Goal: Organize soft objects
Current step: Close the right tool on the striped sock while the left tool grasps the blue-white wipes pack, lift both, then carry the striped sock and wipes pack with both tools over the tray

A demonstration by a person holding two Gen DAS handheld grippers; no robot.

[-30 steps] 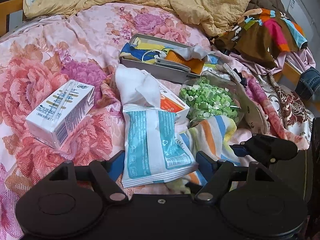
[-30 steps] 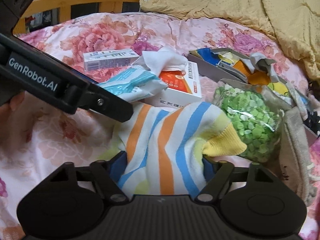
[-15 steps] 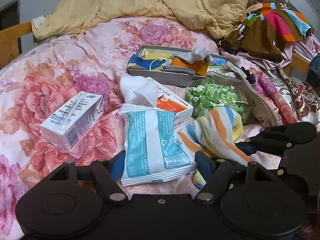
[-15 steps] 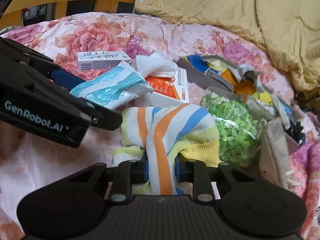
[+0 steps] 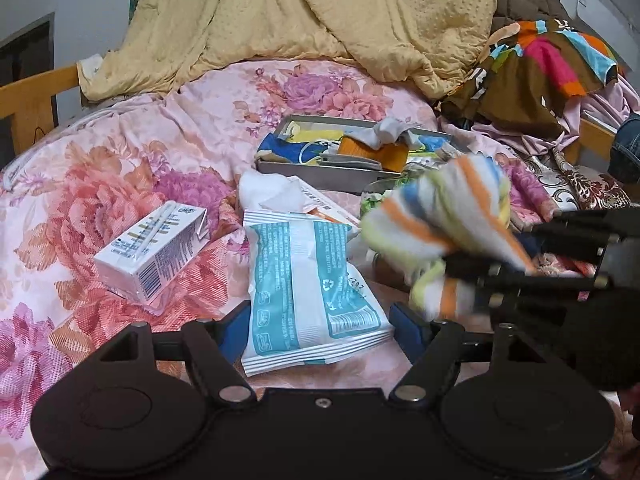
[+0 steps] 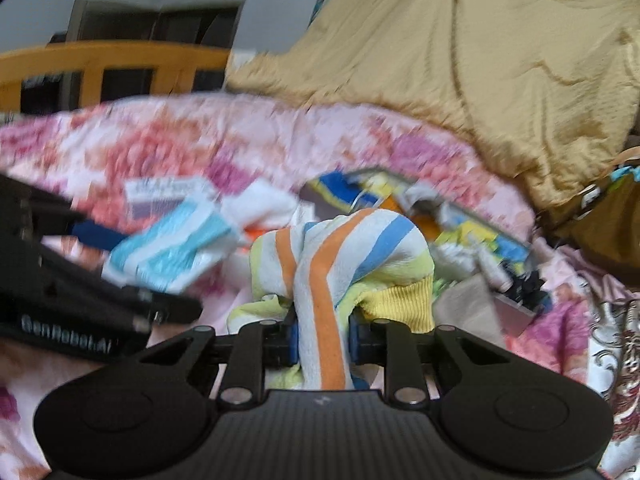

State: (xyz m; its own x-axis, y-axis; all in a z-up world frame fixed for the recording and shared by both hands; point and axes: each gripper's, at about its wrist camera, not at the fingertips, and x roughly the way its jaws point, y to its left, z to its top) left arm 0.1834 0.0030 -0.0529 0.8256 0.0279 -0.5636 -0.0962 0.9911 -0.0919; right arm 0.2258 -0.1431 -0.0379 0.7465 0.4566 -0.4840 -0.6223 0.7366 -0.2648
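Pink floral bedding [image 5: 132,184] covers the bed, with a tan quilt [image 5: 320,20] heaped at the far side and a wooden bed frame [image 6: 112,64] beyond it. On the bedding sits a grey tray [image 5: 320,176] crammed with blue, yellow and orange soft items.

The right gripper [image 6: 323,338] has its jaws closed narrowly on a striped sock [image 6: 332,264], white with orange, blue and yellow bands; the sock bunches above the jaws and, in the left wrist view, is lifted clear of the bed, just in front of the tray. That view is motion-blurred around the sock.

The left gripper [image 5: 318,324] has its jaws spread wide, one on each side of a blue-and-white tissue pack [image 5: 308,284] that lies flat on the bedding; whether the fingers touch the pack I cannot tell. Left of the pack lies a small white carton [image 5: 154,252] on its side. Behind the pack, a white tissue [image 5: 270,192] sticks out of an orange-and-white box [image 5: 324,206]. Colourful clothing [image 5: 552,64] is piled at the far right.
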